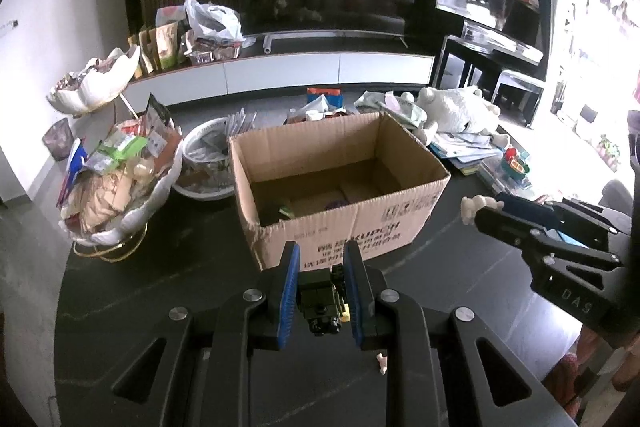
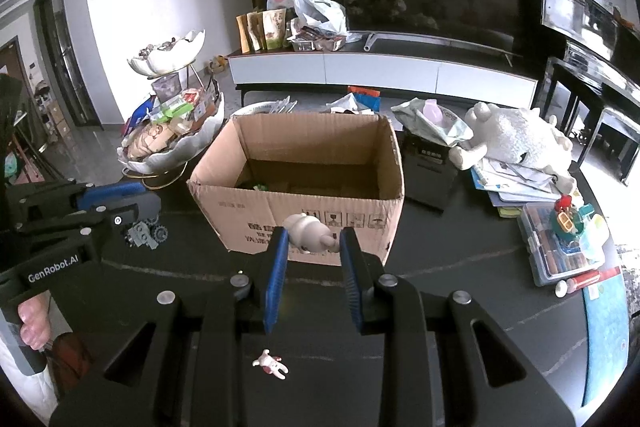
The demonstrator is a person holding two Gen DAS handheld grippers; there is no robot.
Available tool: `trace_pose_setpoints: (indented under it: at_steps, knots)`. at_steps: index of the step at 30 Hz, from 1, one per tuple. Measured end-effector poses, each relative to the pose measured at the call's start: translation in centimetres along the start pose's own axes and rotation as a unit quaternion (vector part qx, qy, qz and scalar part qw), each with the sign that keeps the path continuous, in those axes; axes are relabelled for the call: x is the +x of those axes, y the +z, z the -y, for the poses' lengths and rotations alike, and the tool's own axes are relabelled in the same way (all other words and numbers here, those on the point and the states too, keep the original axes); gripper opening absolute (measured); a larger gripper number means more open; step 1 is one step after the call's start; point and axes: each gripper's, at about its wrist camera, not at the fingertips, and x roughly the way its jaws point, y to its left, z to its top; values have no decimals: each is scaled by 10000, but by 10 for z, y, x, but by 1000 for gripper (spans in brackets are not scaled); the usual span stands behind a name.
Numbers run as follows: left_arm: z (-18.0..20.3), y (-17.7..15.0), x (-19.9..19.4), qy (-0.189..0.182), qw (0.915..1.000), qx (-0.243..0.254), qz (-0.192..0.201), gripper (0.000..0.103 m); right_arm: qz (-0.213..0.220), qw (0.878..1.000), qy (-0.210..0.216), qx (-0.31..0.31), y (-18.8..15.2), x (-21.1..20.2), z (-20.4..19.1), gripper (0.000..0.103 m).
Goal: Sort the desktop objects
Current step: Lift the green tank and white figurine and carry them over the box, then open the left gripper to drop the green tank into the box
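In the left wrist view, the left gripper (image 1: 322, 287) has its blue pads closed onto a dark green block toy (image 1: 322, 301), held just short of the near wall of the open box (image 1: 340, 187), which stands mid-tabletop. A few small things already lie on the box floor, one green and one purplish; what they are is too dim to tell. Off to the right, the right gripper (image 1: 486, 213) pinches a pale figure (image 1: 474, 207) above the table, near the box's right corner. A tiny pink figurine (image 1: 382, 363) lies on the tabletop toward the near edge, under the left gripper. The right wrist view shows the right gripper's fingers partly closed with the pale figure caught at their tips, in front of the box's near wall, not yet over the opening. The pink figurine lies flat on the dark tabletop below those fingers. At the left, the left gripper carries its toy, of which grey wheels show here, beside the box's left corner. Along the right edge stay a plush (image 2: 520, 143), papers and a plastic case (image 2: 560, 251); a snack basket (image 2: 172, 139) stands toward the far left. By my reading the sorting is partway: some pieces are boxed, two are in hand near the box, and at least the figurine remains loose.
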Motion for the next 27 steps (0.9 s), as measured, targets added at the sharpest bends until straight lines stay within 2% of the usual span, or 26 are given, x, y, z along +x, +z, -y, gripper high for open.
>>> trace_pose_setpoints:
  at_steps: [27]
  knots:
    - [-4, 38, 34, -59, 9999, 94, -30, 20, -72, 10000, -24, -53, 33, 40, 11, 24]
